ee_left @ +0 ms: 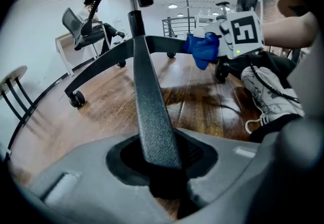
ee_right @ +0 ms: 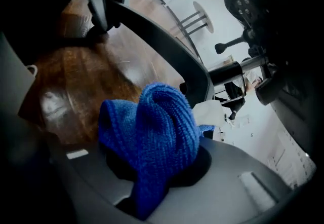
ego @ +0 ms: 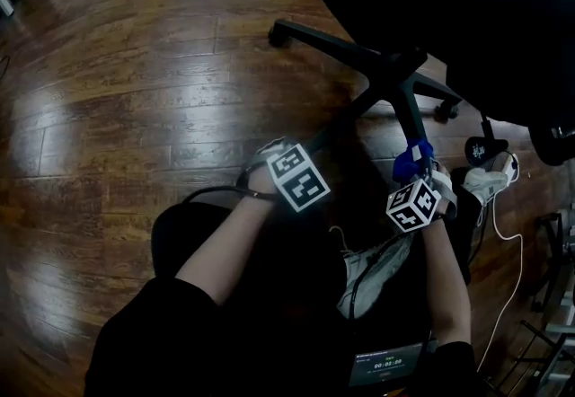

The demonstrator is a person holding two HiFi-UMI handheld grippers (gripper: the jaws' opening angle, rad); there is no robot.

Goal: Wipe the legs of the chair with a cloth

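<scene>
Both forearms reached forward and down from dark sleeves. The left forearm [ego: 225,242] ended in the left gripper [ee_left: 162,164], which was pitched steeply downward. Its jaws were closed narrowly on a chair leg [ee_left: 149,96] that ran up between them. The right forearm [ego: 446,283] lay alongside and carried the right gripper [ee_right: 152,167], also tilted down, its jaws clamped on a bunched blue cloth [ee_right: 152,126]. The left marker cube [ego: 299,176] and the right marker cube [ego: 413,205] sat near each other without touching, the right one slightly lower in the head view.
</scene>
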